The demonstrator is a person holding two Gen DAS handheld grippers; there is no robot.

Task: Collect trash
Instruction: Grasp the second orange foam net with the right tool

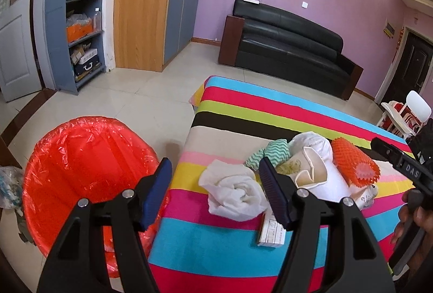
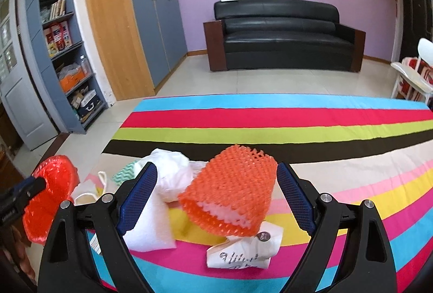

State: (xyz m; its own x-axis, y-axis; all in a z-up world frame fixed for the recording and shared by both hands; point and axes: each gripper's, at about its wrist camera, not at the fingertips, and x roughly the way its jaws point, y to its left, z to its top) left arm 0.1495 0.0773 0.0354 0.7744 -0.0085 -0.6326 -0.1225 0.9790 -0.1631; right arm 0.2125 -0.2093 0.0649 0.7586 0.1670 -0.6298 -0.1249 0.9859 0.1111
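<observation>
A heap of trash lies on the striped table (image 1: 270,108): a crumpled white tissue (image 1: 232,195), a teal zigzag cloth (image 1: 273,150), a white plastic bag (image 1: 311,140), a paper cup (image 1: 322,173), an orange foam net (image 1: 351,160) and a small box (image 1: 272,232). My left gripper (image 1: 215,161) is open over the table's left edge, with the tissue just ahead and nothing pinched. A red-lined bin (image 1: 81,171) stands on the floor to its left. My right gripper (image 2: 216,165) is open around the orange foam net (image 2: 232,184), with a gap at the left pad. A printed white wrapper (image 2: 243,249) lies below the net.
A black sofa (image 2: 281,33) stands against the purple wall. Blue shelves (image 1: 81,22) and a wooden wardrobe panel (image 1: 140,3) line the left side. A white chair (image 1: 406,114) is at the far right. A hand (image 1: 408,217) holds the right gripper's handle.
</observation>
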